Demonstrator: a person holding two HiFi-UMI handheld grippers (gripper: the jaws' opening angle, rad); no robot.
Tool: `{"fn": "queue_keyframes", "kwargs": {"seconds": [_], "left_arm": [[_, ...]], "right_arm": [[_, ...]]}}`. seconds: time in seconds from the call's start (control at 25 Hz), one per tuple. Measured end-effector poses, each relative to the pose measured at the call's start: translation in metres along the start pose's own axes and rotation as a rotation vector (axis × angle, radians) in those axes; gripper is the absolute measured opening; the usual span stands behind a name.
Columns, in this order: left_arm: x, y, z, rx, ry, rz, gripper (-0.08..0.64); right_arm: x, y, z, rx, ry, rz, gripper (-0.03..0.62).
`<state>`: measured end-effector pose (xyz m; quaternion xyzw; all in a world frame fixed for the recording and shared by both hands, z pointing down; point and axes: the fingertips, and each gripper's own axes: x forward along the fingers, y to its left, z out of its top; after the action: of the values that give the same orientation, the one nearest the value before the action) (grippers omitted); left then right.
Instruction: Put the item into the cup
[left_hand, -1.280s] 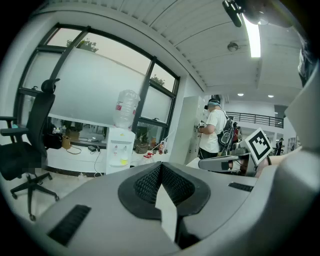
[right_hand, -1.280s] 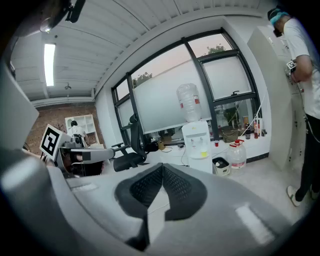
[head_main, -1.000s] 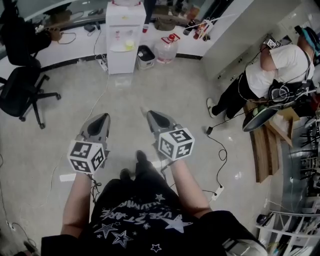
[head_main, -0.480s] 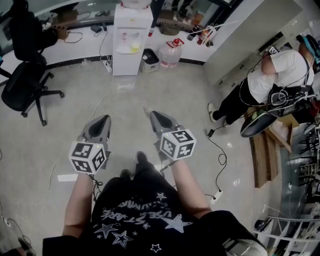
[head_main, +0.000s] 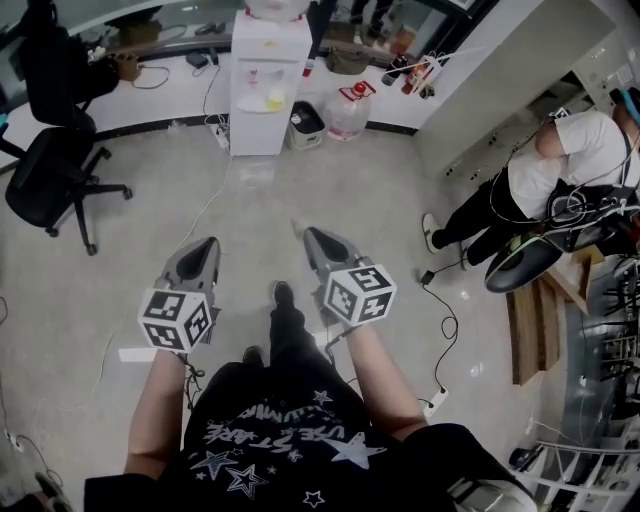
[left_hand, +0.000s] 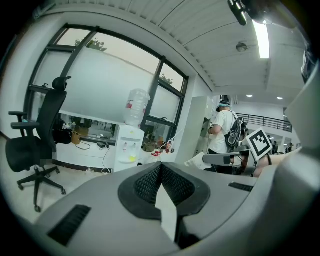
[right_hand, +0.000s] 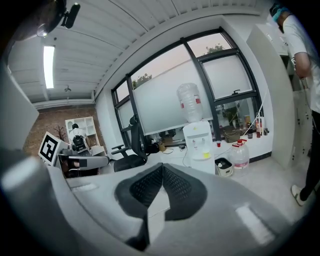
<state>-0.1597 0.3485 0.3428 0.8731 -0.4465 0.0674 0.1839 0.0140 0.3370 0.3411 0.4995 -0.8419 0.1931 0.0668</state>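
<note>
No cup and no item to put in it shows in any view. In the head view I hold both grippers out over the grey floor, in front of my body. My left gripper (head_main: 207, 244) has its jaws closed together with nothing between them, and so does my right gripper (head_main: 311, 233). The left gripper view shows its black pads (left_hand: 150, 182) pressed together, pointing toward a water dispenser (left_hand: 127, 152). The right gripper view shows the same meeting of its pads (right_hand: 175, 185), with nothing gripped.
A white water dispenser (head_main: 268, 80) stands ahead by a counter, with a spare water jug (head_main: 348, 110) beside it. A black office chair (head_main: 55, 175) is at the left. A person (head_main: 540, 180) stands at the right near a wooden bench (head_main: 525, 320), and cables (head_main: 445, 310) lie on the floor.
I have stepped forward: one foot now reaches further ahead between the grippers, and the room has shifted in view. Both grippers stay shut and level.
</note>
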Motion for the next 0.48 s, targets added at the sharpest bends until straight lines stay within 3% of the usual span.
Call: {"fn": "queue_keyframes", "kwargs": {"seconds": [0.48], "left_arm": [[0.107,0.022,0.031,-0.01,0.036,0.036,0.003]], "right_arm": [[0.071,-0.094,0.036,0.072,0.025,0.023,0.002]]}}
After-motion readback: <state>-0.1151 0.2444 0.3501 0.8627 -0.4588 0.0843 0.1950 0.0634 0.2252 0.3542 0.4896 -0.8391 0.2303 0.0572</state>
